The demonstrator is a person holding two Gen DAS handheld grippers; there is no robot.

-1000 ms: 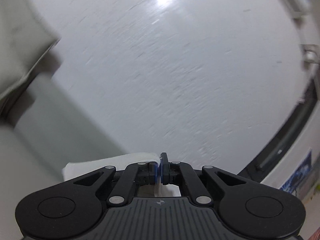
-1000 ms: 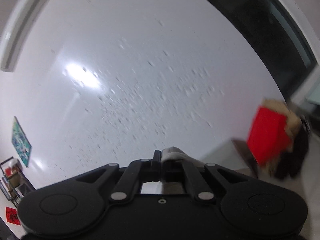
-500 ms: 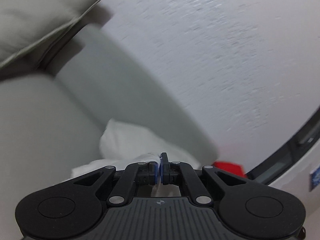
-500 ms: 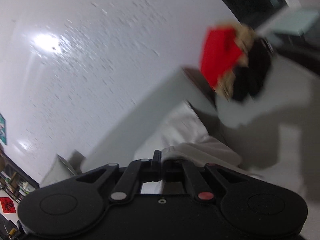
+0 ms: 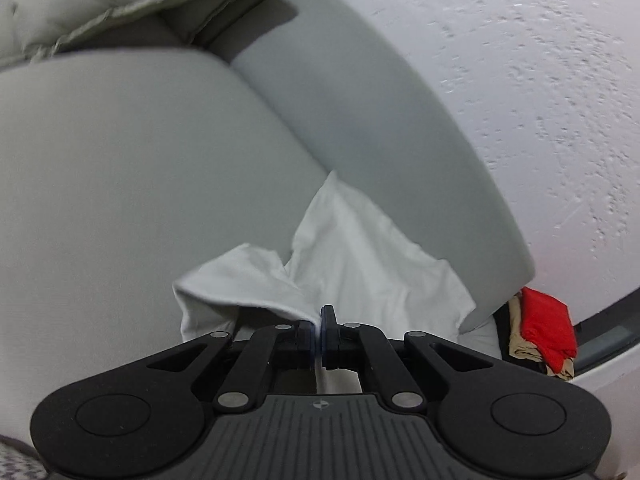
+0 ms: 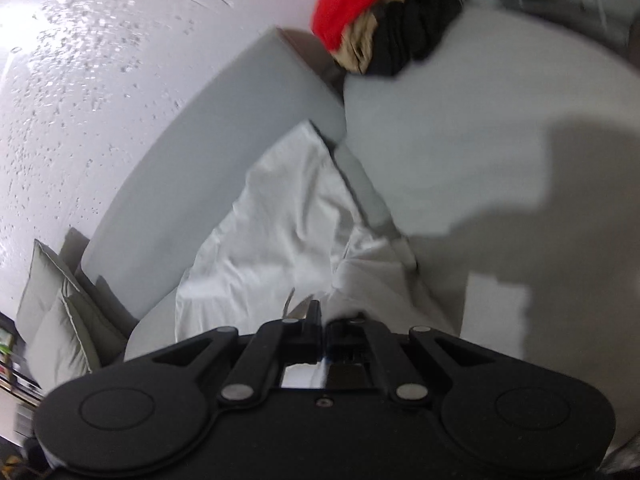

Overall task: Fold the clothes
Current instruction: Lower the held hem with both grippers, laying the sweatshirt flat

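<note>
Both black two-finger grippers are clamped on one white cotton garment: the left gripper (image 5: pixel 319 322) has its jaws pressed together with a thin fold of the white garment (image 5: pixel 360 256) pinched between the blue-padded tips, and the right gripper (image 6: pixel 322 320) likewise has its jaws nearly closed on a bunched edge of the same cloth (image 6: pixel 280 240). From the left wrist view, the garment spreads forward from the fingertips across the pale grey sofa seat cushion (image 5: pixel 120 184), with one pointed corner reaching up against the grey sofa backrest (image 5: pixel 380 120) and a loose flap curling over to the left of the jaws. From the right wrist view the cloth lies wrinkled along the foot of the backrest (image 6: pixel 224 128), its far corner tucked into the gap where the backrest meets the neighbouring grey seat section (image 6: pixel 480 140). A pile of other clothes sits at the far end of the sofa: a bright red folded garment (image 5: pixel 546 328) on top of a tan piece (image 5: pixel 520 344), with a crumpled black garment (image 6: pixel 416 20) beside them in the right wrist view. Light grey piped throw pillows (image 6: pixel 56 312) lean at the opposite end of the sofa, also visible at the upper left in the left wrist view (image 5: pixel 100 12). Behind the sofa rises a white textured wall (image 5: pixel 540 60). Both views are slightly blurred.
</note>
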